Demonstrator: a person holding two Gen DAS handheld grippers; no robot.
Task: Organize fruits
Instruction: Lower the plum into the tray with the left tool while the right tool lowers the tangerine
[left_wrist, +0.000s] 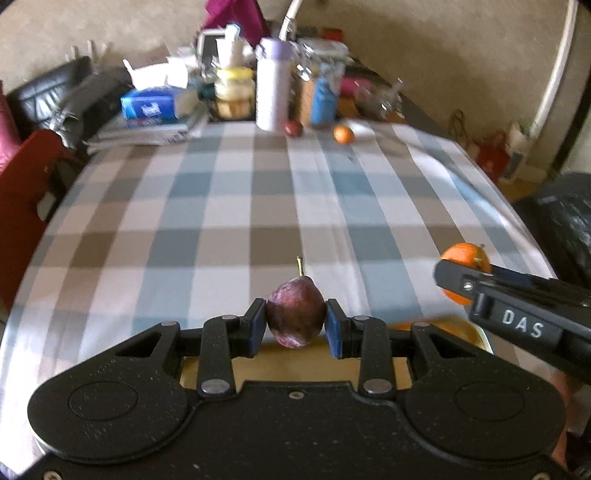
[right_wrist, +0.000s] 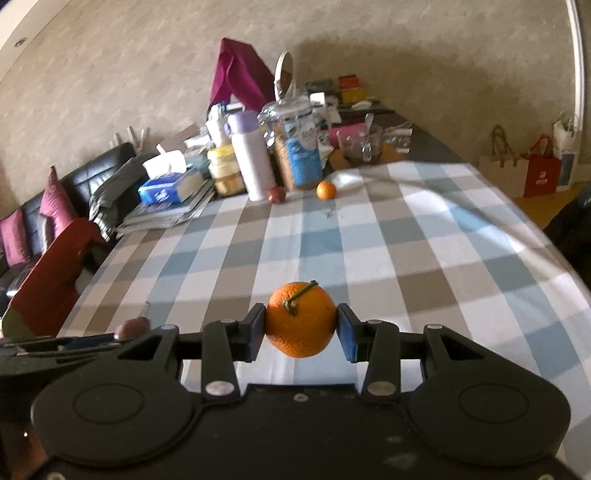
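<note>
My left gripper (left_wrist: 295, 322) is shut on a dark purple plum (left_wrist: 294, 312) with a short stem, held above the near end of the checked tablecloth (left_wrist: 258, 206). My right gripper (right_wrist: 301, 326) is shut on an orange (right_wrist: 300, 319) with a green stem; it also shows at the right of the left wrist view (left_wrist: 466, 269). The plum shows at the left of the right wrist view (right_wrist: 131, 328). A second plum (left_wrist: 293, 128) and a second small orange (left_wrist: 343, 134) lie at the far end of the cloth. A yellow tray (left_wrist: 476, 334) with orange fruit sits below my left gripper.
The far end holds a white bottle (left_wrist: 272, 86), a glass jar (left_wrist: 319, 88), a tissue box (left_wrist: 155, 103), stacked magazines (left_wrist: 147, 133) and a glass bowl (right_wrist: 360, 146). A red chair (left_wrist: 26, 177) stands left. Paper bags (right_wrist: 528, 173) stand on the floor at right.
</note>
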